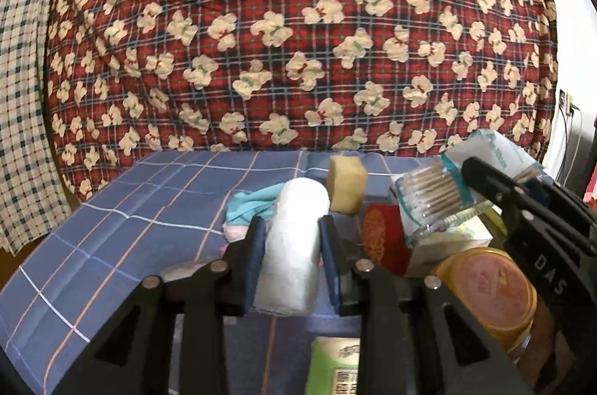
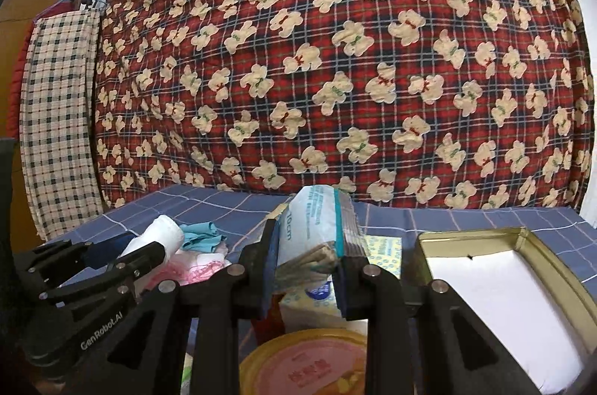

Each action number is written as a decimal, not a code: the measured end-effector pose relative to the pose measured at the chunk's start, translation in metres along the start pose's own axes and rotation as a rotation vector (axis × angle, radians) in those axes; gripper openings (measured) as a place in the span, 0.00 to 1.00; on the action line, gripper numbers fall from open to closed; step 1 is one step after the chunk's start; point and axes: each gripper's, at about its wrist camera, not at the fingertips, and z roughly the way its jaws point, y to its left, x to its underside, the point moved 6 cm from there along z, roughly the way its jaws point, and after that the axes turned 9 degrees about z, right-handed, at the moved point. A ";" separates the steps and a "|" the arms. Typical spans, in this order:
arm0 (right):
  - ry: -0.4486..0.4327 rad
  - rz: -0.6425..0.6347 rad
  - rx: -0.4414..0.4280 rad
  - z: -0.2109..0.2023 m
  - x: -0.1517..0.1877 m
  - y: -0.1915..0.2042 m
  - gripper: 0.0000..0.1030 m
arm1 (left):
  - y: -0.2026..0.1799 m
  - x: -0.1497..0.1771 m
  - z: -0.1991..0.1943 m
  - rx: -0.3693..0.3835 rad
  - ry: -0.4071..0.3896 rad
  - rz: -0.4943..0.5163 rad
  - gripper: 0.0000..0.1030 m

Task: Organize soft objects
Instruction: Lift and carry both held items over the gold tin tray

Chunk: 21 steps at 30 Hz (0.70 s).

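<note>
The left gripper [image 1: 289,242] was seen clamped on a white gauze roll [image 1: 291,245], pads pressed to both its sides, w/ the roll held off the blue plaid cloth [image 1: 112,227] that covered the surface. The right gripper [image 2: 308,264] was closed on a clear bag of cotton swabs [image 2: 317,227], gripped at its lower end w/ the bag's top tilted away toward the cloth's far edge. Both were held side by side above the cloth's middle, the swab bag [image 1: 433,197] just right of the roll. Beyond the roll, nearer the far edge, a teal fabric piece [image 1: 253,204] and sth pink [image 1: 237,232] were bunched together; a yellow sponge block [image 1: 347,187] was seen just right of them. A red item [image 1: 384,234] and a yellow-rimmed round lid [image 1: 488,290] were noted under the swab bag. An open gold-edged tin w/ white lining [image 2: 503,268] was set toward the cloth's right edge. A red bear-print quilt [image 1: 298,21] was hung behind.
</note>
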 end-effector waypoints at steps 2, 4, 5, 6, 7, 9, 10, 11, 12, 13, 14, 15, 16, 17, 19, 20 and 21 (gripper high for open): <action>-0.004 0.006 0.010 0.000 -0.001 -0.003 0.27 | -0.005 -0.001 0.000 0.006 -0.002 0.010 0.27; -0.007 0.019 0.020 0.000 -0.002 -0.008 0.27 | -0.009 -0.002 0.001 0.011 0.001 0.017 0.27; -0.009 0.022 0.026 0.000 -0.003 -0.009 0.27 | -0.011 -0.002 0.001 0.013 0.002 0.022 0.27; -0.009 0.025 0.032 0.000 -0.003 -0.010 0.27 | -0.013 -0.003 0.001 0.013 0.003 0.024 0.27; -0.009 0.027 0.034 0.000 -0.003 -0.011 0.27 | -0.014 -0.003 0.002 0.015 0.002 0.025 0.27; -0.015 0.026 0.039 -0.001 -0.004 -0.011 0.27 | -0.017 -0.003 0.002 0.018 0.003 0.029 0.27; -0.019 0.025 0.042 -0.002 -0.004 -0.011 0.27 | -0.019 -0.004 0.002 0.020 0.002 0.031 0.27; -0.023 0.023 0.044 -0.003 -0.004 -0.012 0.27 | -0.020 -0.004 0.002 0.021 0.001 0.032 0.27; -0.030 0.019 0.049 -0.004 -0.005 -0.012 0.27 | -0.022 -0.005 0.003 0.022 0.000 0.032 0.27; -0.038 0.012 0.056 -0.005 -0.005 -0.011 0.27 | -0.023 -0.005 0.003 0.025 -0.002 0.034 0.27; -0.044 0.007 0.060 -0.006 -0.006 -0.011 0.27 | -0.025 -0.005 0.003 0.027 -0.003 0.035 0.27; -0.052 0.000 0.064 -0.007 -0.006 -0.010 0.27 | -0.025 -0.006 0.002 0.028 -0.005 0.034 0.27; -0.057 -0.006 0.067 -0.008 -0.007 -0.010 0.27 | -0.026 -0.006 0.002 0.029 -0.008 0.032 0.27; -0.065 -0.011 0.069 -0.009 -0.007 -0.009 0.27 | -0.027 -0.006 0.001 0.030 -0.012 0.029 0.27; -0.070 -0.006 0.062 -0.010 -0.009 -0.010 0.27 | -0.029 -0.007 0.000 0.029 -0.022 0.025 0.27; -0.071 -0.002 0.062 -0.011 -0.009 -0.011 0.27 | -0.029 -0.008 -0.001 0.029 -0.025 0.023 0.27; -0.072 0.007 0.061 -0.011 -0.009 -0.013 0.27 | -0.030 -0.008 -0.001 0.031 -0.026 0.022 0.27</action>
